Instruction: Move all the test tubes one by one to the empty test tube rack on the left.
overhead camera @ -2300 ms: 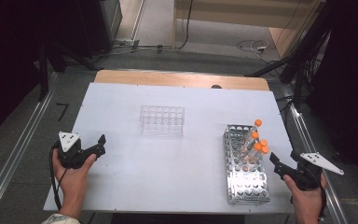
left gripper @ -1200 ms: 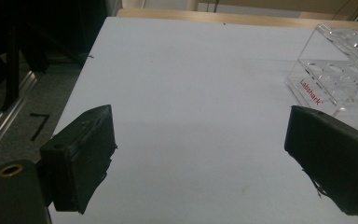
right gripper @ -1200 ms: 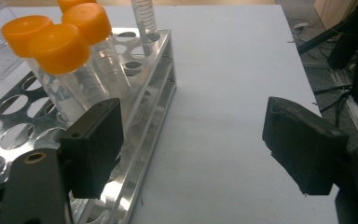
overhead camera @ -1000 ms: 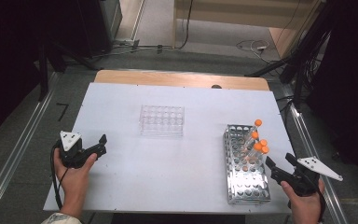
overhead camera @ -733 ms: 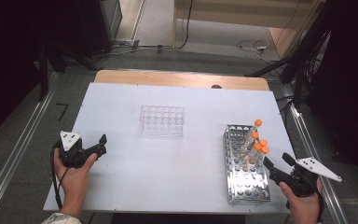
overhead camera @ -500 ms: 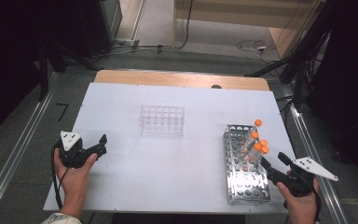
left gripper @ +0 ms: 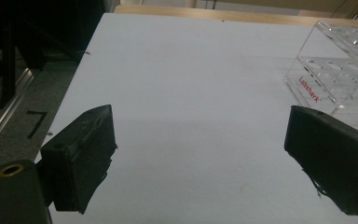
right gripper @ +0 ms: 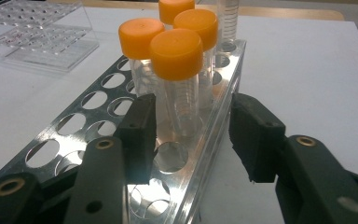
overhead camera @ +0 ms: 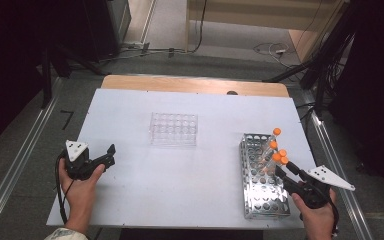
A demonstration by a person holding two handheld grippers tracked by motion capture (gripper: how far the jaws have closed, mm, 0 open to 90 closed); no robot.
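A metal tube rack (overhead camera: 260,192) lies at the table's right, with several orange-capped tubes (overhead camera: 276,150) standing at its far end. My right gripper (overhead camera: 283,169) reaches in from the near right. In the right gripper view its jaws straddle the nearest tube (right gripper: 177,88) and the rack's side wall (right gripper: 216,126). They have just been closing. A gap still shows between the right pad and the tube, so my right gripper (right gripper: 193,123) is open. My left gripper (overhead camera: 111,155) rests at the table's left, and its own view shows the left gripper (left gripper: 205,154) open over bare table.
A clear plastic rack (overhead camera: 174,129) stands empty at the middle of the white table (overhead camera: 130,110); it shows at the right in the left gripper view (left gripper: 340,70) and at the far left in the right gripper view (right gripper: 42,42). Floor rails run along both sides.
My right gripper has edged forward to the tubes and its jaws have narrowed around the nearest one. The left hand and gripper have kept still.
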